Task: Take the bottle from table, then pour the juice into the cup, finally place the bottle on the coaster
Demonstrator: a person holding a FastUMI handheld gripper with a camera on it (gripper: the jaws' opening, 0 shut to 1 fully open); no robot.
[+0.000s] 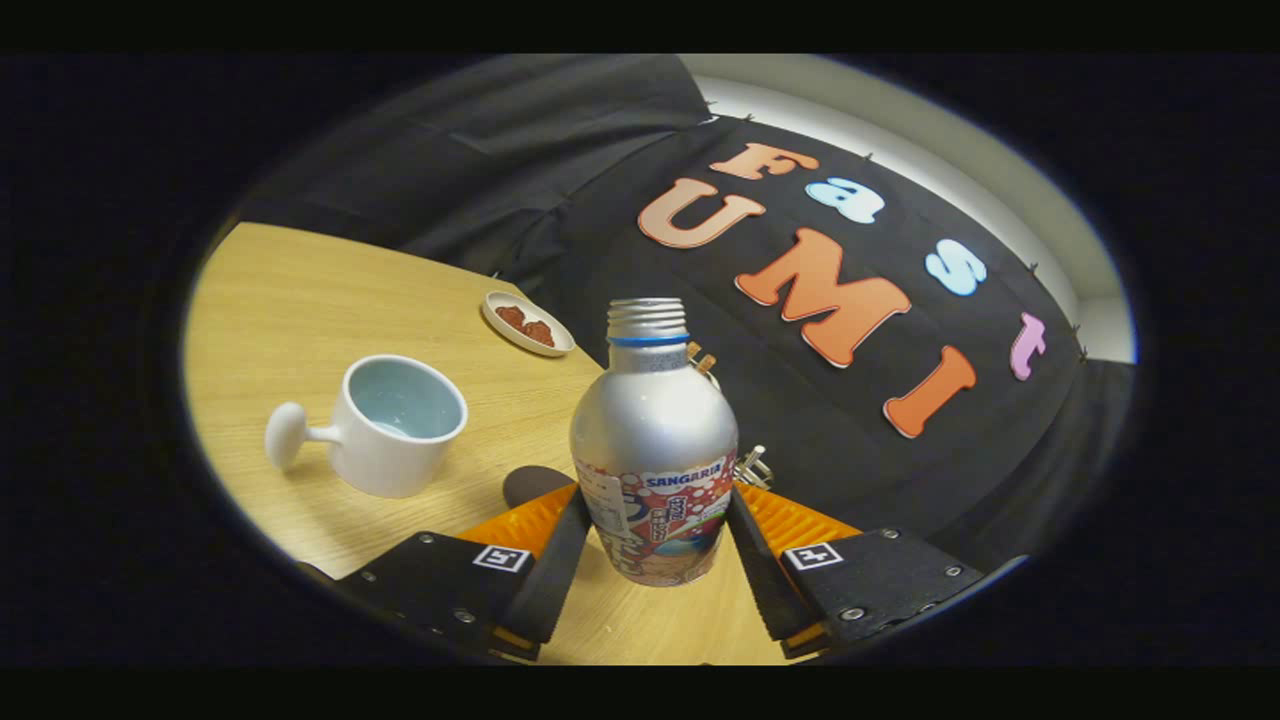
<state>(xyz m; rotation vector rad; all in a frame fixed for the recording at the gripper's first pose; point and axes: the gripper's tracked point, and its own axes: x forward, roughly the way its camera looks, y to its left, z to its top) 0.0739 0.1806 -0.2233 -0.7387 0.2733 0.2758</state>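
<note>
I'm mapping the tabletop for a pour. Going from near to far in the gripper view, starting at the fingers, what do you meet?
Gripper with the bottle between its fingers, which press its sides → white cup beyond the fingers → small dish of reddish pieces near the table's far edge.

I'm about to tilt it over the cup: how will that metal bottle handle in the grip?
The bottle looks like smooth, rigid metal, so it may slip between the gripper fingers. Its cap is off, so any tilt could spill. Tall with a narrow neck, it seems apt to tip if nudged high up.
</note>
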